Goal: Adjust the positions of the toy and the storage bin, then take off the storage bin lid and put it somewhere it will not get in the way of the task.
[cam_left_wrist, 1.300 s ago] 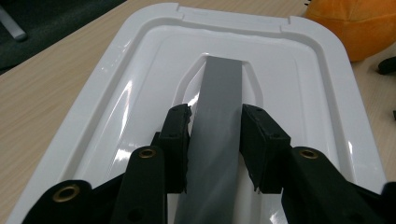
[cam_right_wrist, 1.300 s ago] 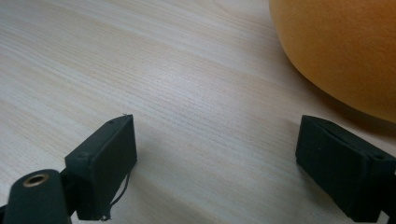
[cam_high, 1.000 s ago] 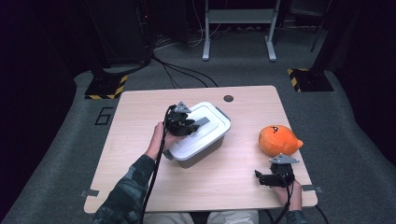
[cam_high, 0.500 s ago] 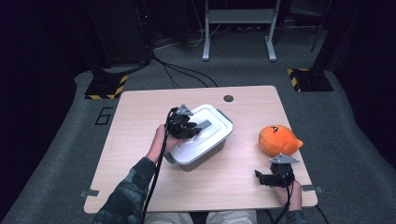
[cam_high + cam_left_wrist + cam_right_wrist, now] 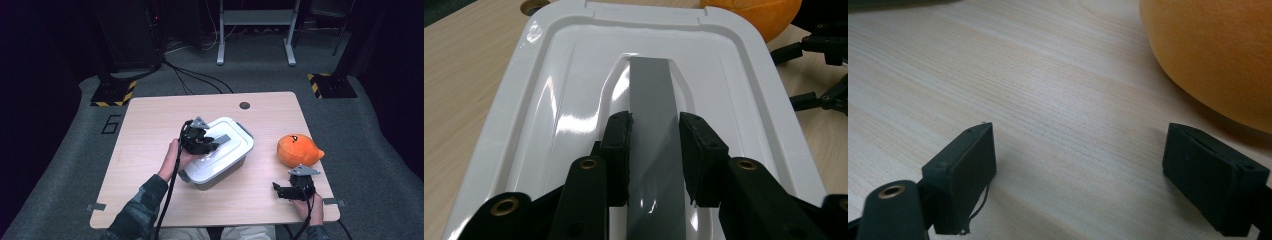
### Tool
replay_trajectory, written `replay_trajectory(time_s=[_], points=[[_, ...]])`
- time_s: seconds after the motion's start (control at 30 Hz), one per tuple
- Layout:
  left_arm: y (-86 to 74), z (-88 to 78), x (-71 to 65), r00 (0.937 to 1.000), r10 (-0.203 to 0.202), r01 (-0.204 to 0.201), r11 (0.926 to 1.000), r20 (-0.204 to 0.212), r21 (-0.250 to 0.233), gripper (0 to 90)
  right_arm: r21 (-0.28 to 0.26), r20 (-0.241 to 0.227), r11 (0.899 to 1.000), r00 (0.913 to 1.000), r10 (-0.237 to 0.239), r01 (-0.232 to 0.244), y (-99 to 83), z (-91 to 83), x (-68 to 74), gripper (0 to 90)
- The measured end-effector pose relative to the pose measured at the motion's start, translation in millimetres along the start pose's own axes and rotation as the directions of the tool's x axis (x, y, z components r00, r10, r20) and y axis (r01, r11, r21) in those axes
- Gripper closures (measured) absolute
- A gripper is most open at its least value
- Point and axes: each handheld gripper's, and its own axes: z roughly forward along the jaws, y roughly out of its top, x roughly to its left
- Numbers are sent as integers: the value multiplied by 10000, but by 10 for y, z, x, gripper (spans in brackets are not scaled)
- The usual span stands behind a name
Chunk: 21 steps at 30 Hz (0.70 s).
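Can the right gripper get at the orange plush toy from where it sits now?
Probably yes. The right gripper rests open on the wooden table, with the round orange plush toy just ahead and bare tabletop between them. The white plastic lidded box stands off to the side.
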Motion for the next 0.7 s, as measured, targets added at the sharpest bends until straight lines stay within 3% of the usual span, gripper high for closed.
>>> replay_trajectory(time_s=[0.43, 0.7], points=[[22, -6, -10, 9997, 209, -208, 9998, -148, 80, 666, -11, -8, 10000, 10000, 19, -19, 0, -1, 1, 136], [65, -72, -18, 9997, 141, -145, 9997, -216, -184, 666, -17, -5, 10000, 10000, 24, -24, 0, -2, 0, 138]])
